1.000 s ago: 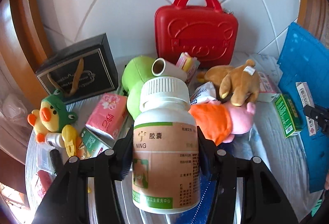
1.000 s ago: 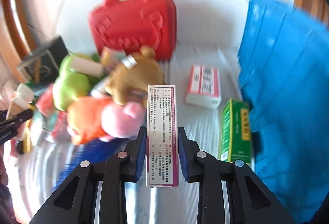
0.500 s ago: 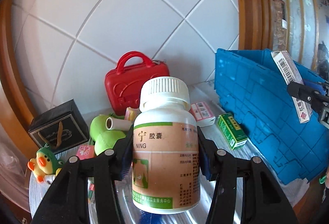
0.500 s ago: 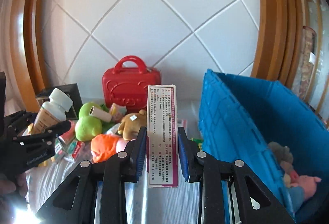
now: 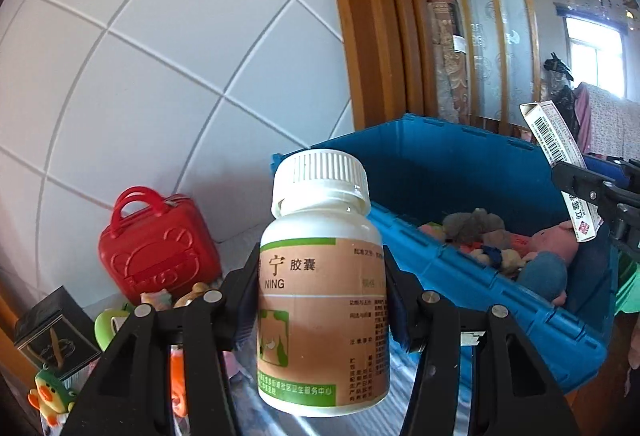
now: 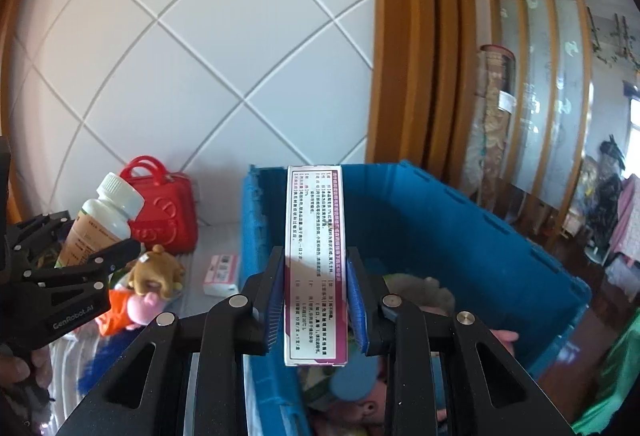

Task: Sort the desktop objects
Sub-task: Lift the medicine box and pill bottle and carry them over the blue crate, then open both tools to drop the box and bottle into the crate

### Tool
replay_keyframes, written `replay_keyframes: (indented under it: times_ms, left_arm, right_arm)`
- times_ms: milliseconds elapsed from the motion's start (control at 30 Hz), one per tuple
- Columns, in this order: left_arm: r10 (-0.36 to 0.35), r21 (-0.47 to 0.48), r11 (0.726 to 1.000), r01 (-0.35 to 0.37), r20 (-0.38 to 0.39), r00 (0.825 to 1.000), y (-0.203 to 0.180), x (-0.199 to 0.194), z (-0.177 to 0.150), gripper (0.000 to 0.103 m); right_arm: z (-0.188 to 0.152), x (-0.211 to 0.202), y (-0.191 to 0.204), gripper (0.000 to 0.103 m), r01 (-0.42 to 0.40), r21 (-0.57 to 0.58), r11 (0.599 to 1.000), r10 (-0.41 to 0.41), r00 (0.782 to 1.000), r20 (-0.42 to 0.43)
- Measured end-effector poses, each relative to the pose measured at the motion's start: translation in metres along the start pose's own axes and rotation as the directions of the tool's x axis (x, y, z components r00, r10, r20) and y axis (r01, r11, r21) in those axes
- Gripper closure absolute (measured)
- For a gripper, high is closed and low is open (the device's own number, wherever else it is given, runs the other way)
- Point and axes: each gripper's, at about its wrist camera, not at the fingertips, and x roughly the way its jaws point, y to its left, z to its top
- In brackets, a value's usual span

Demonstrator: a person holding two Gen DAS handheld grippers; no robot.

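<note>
Left gripper (image 5: 322,300) clamped on a white plastic pill bottle (image 5: 324,288): ribbed screw cap, glossy tan-and-green label, held upright. Right gripper (image 6: 316,294) clamped on a slim medicine carton (image 6: 314,264), flat cardboard, small print with a purple border, standing on end between blue ribbed pads.

Blue crate (image 5: 460,268), rigid ribbed plastic, open top, holds soft plush toys (image 5: 480,224) in grey, pink and blue.

The left view alone shows the carton's barcode side and a green duck toy (image 5: 50,394) beside a black gift bag (image 5: 52,332). The right view alone shows a brown plush bear (image 6: 154,270), a small pink-and-white box (image 6: 222,274) lying flat on the table, and the bottle tilted in profile.

Red hard-shell case (image 5: 156,252) stands against the tiled wall. The carton is above the crate's near rim; the bottle is left of the crate, over the cluttered table.
</note>
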Motion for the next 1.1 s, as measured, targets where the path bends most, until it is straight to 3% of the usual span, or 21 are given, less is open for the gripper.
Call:
replay_keyframes:
  times_ms: [200, 367, 567, 833, 900, 967, 1033, 1100]
  left_arm:
    - [-0.071, 0.070, 0.995, 0.072, -0.013, 0.997, -0.072, 0.035, 0.034, 0.051]
    - [-0.133, 0.101, 0.985, 0.139, -0.067, 0.989, -0.110, 0.062, 0.050, 0.051]
    - [-0.214, 0.064, 0.971, 0.229, -0.185, 0.959, -0.129, 0.096, 0.061, 0.051]
    - [-0.225, 0.079, 0.966, 0.246, -0.215, 0.950, -0.145, 0.111, 0.068, 0.051]
    - [-0.227, 0.082, 0.965, 0.249, -0.215, 0.950, -0.146, 0.110, 0.067, 0.046]
    - [-0.220, 0.090, 0.966, 0.242, -0.202, 0.954, -0.147, 0.107, 0.067, 0.032]
    - [-0.221, 0.094, 0.966, 0.241, -0.187, 0.957, -0.146, 0.102, 0.066, 0.023]
    - [-0.219, 0.093, 0.967, 0.239, -0.183, 0.958, -0.144, 0.097, 0.064, 0.023]
  right_arm:
    - [-0.010, 0.018, -0.064, 0.075, 0.065, 0.049, 0.997, -0.063, 0.998, -0.031]
    - [-0.018, 0.035, -0.098, 0.075, 0.083, 0.065, 0.994, -0.079, 0.995, -0.066]
    - [-0.028, 0.058, -0.130, 0.075, 0.111, 0.097, 0.989, -0.099, 0.988, -0.122]
    - [-0.033, 0.069, -0.151, 0.073, 0.171, 0.113, 0.979, -0.152, 0.976, -0.155]
    - [-0.031, 0.069, -0.155, 0.061, 0.181, 0.119, 0.976, -0.162, 0.975, -0.152]
    - [-0.030, 0.066, -0.158, 0.025, 0.191, 0.123, 0.974, -0.173, 0.974, -0.146]
    - [-0.029, 0.062, -0.159, 0.008, 0.196, 0.119, 0.973, -0.180, 0.975, -0.132]
    - [-0.028, 0.058, -0.160, 0.007, 0.200, 0.113, 0.973, -0.186, 0.975, -0.125]
